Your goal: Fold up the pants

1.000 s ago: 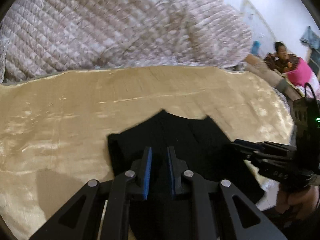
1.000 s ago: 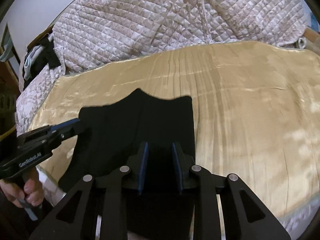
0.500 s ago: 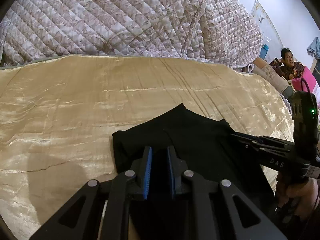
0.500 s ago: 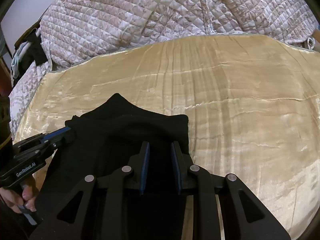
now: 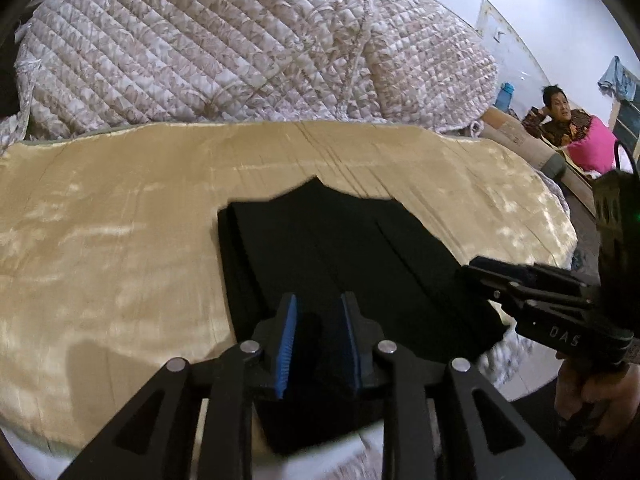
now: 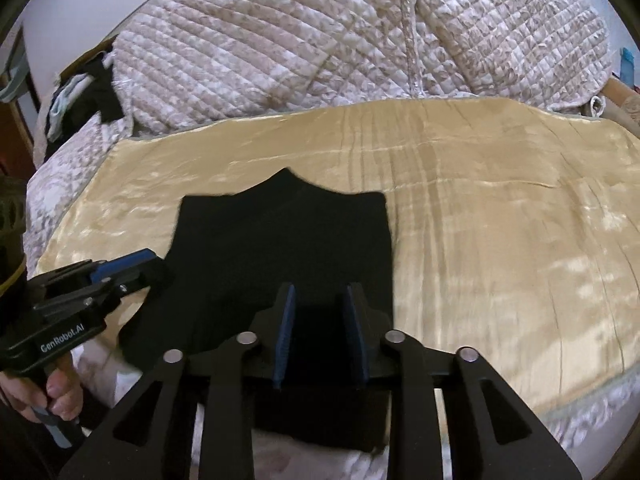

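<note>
The black pants (image 5: pixel 340 248) lie folded flat on the golden blanket (image 5: pixel 120 220), their near end hanging over the bed's front edge. My left gripper (image 5: pixel 320 300) hovers over that near end on the left side. Its jaws are opening, with dark cloth lying loose between the blue pads. My right gripper (image 6: pixel 320 290) stands over the right side of the pants (image 6: pixel 288 240); its jaws are opening too, and the cloth between them is not pinched. Each gripper shows in the other's view: the right gripper (image 5: pixel 468 270) and the left gripper (image 6: pixel 156 264).
A pale quilted cover (image 6: pixel 360 40) is heaped along the far side of the bed. A pile of clothes (image 6: pixel 80 100) sits at the far left. A person in pink (image 5: pixel 576 128) reclines beyond the bed's right end. The golden blanket (image 6: pixel 500 240) stretches wide to the right.
Both pairs of jaws have spread wider. Both grippers have drawn back toward the bed's near edge, and the pants, bunched half a second ago, now lie flatter.
</note>
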Demonstrator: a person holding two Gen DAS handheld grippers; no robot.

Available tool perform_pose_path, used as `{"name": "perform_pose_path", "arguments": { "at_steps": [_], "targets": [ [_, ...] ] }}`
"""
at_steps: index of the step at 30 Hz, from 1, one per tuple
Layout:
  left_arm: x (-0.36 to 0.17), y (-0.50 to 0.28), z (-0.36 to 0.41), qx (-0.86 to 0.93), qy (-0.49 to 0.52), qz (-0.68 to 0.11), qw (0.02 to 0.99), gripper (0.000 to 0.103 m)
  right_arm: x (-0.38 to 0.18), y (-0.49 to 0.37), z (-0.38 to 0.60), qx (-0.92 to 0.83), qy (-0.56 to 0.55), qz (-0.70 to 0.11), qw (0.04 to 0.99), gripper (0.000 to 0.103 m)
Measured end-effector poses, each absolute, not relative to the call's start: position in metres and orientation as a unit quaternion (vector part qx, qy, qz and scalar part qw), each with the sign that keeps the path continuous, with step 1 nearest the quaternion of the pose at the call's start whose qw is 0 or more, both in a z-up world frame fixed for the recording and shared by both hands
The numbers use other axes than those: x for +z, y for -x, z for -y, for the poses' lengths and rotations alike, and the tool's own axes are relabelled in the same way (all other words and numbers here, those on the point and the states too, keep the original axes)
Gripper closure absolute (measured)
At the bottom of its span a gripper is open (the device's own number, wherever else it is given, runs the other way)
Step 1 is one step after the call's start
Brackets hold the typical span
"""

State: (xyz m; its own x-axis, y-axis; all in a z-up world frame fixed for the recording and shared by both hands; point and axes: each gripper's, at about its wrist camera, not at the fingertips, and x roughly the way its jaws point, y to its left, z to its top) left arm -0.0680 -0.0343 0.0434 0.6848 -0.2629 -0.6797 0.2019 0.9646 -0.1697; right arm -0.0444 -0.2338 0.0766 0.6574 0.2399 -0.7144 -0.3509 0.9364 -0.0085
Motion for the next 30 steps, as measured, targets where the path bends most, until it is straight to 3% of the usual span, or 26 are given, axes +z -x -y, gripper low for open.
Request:
{"name": "perform_pose_path", "arguments": {
  "at_steps": [2, 7, 21, 25, 30],
  "targets": [
    [0.037, 0.078, 0.036, -0.128, 0.035, -0.381, 0.915, 0.077, 0.074, 0.057, 0.232, 0.169, 0.076, -0.375, 0.908, 0.064],
    [0.024, 0.083, 0.032, -0.113, 0.034, -0.377, 0.919, 0.059, 0.048, 0.058, 0.228, 0.172, 0.102, -0.399, 0.895, 0.063],
    [0.032, 0.063, 0.014, -0.105, 0.058, -0.388, 0.914, 0.057, 0.069, 0.044, 0.250, 0.178, 0.059, -0.390, 0.902, 0.053],
    [0.035, 0.043, 0.002, -0.113, 0.094, -0.402, 0.904, 0.041, 0.074, 0.016, 0.268, 0.186, 0.017, -0.412, 0.892, 0.052],
    [0.017, 0.017, -0.008, -0.115, 0.141, -0.430, 0.884, 0.037, 0.056, -0.023, 0.281, 0.201, -0.034, -0.457, 0.866, 0.052]
  ]
}}
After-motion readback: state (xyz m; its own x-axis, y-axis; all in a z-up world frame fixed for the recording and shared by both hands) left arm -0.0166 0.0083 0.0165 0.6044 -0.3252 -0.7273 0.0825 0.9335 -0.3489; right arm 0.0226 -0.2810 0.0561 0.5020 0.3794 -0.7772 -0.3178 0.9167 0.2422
